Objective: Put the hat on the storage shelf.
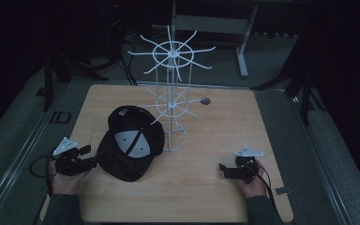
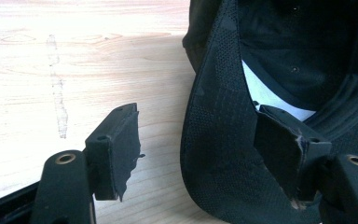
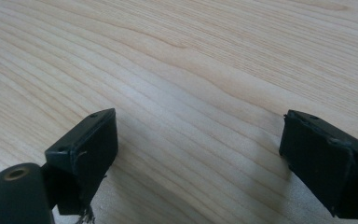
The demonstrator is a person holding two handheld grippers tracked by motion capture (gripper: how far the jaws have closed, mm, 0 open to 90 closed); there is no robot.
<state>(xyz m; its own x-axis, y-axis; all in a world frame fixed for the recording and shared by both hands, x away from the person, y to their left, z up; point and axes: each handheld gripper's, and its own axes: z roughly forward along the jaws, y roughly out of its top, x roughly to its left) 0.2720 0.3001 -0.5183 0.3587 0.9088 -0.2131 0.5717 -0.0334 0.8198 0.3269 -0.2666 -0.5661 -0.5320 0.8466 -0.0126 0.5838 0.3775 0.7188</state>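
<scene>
The work looks barely begun: the black fabric baseball cap with grey front panels (image 1: 130, 149) lies flat on the light wooden surface (image 1: 206, 197), left of centre in the high view, just beside the foot of the white wire rack with radiating hooks (image 1: 172, 93). None of the rack's hooks carries anything.

The left tongs (image 1: 88, 156) sit at the cap's lower left edge. In the left gripper view the jaws stand wide apart, with the cap's brim (image 2: 214, 140) reaching in between them; the far pad (image 2: 279, 149) lies close against the brim's inner side, while the near pad (image 2: 121, 144) stands apart over bare wood. So this pair is open, set around the brim but not pinching it.

The right tongs (image 1: 223, 170) rest at the lower right of the high view, well apart from the cap, also open with nothing but wood grain between the jaws.

By my judgement, closing on the brim, lifting the cap and hanging it on a hook are all left to do.
</scene>
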